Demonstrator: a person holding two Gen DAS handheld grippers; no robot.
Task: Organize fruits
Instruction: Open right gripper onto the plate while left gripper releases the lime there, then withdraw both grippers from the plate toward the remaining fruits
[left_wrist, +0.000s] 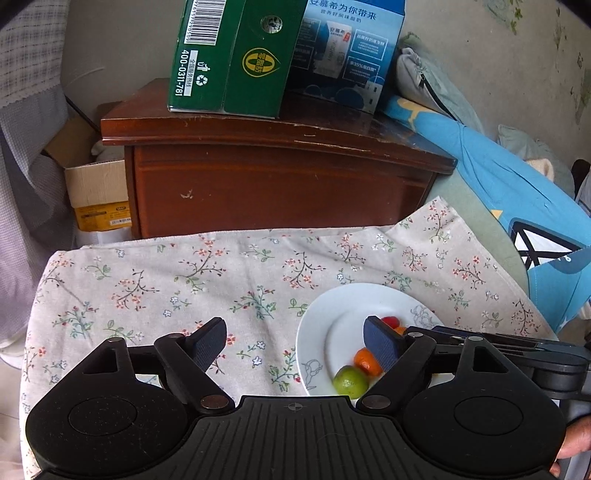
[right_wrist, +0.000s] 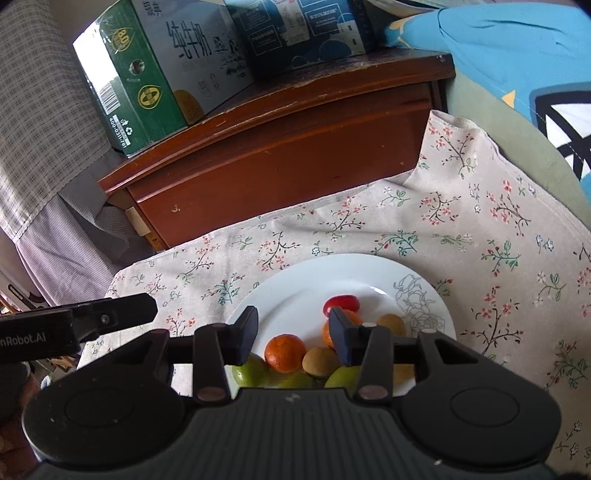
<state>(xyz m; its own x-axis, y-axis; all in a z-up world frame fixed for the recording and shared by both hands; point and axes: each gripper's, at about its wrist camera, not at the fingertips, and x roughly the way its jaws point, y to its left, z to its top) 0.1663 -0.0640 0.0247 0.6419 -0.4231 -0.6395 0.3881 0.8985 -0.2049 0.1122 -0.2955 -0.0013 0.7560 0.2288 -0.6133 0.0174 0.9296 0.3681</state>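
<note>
So both my tongs are spread wide with nothing in them. My right gripper (right_wrist: 293, 338) hangs right over the near side of the white plate (right_wrist: 295, 284), and the fruit pile sits just past and below its fingertips: one orange mandarin (right_wrist: 285, 351) shows in the gap between the fingers, and a second one (right_wrist: 327, 334) is half hidden behind the right-hand finger. My left gripper (left_wrist: 295, 341) is off to the left of the plate (left_wrist: 317, 332) over bare cloth, with its right finger overlapping the plate's left part in view; a green lime (left_wrist: 350, 382) and a mandarin (left_wrist: 366, 362) peek out beside that finger.

Everything's on a beige floral tablecloth (right_wrist: 461, 236). Behind it is a dark wood cabinet (left_wrist: 273, 177) with a green carton (left_wrist: 229, 59) and a blue carton (left_wrist: 351, 48) on top, and a blue blanket (left_wrist: 517, 192) off to the right.

The fruit itself: a shiny red one (right_wrist: 341, 304) at the far side, two tan roundish ones (right_wrist: 320, 361), and a few green ones (right_wrist: 255, 371) closest to me, all bunched touching each other.
</note>
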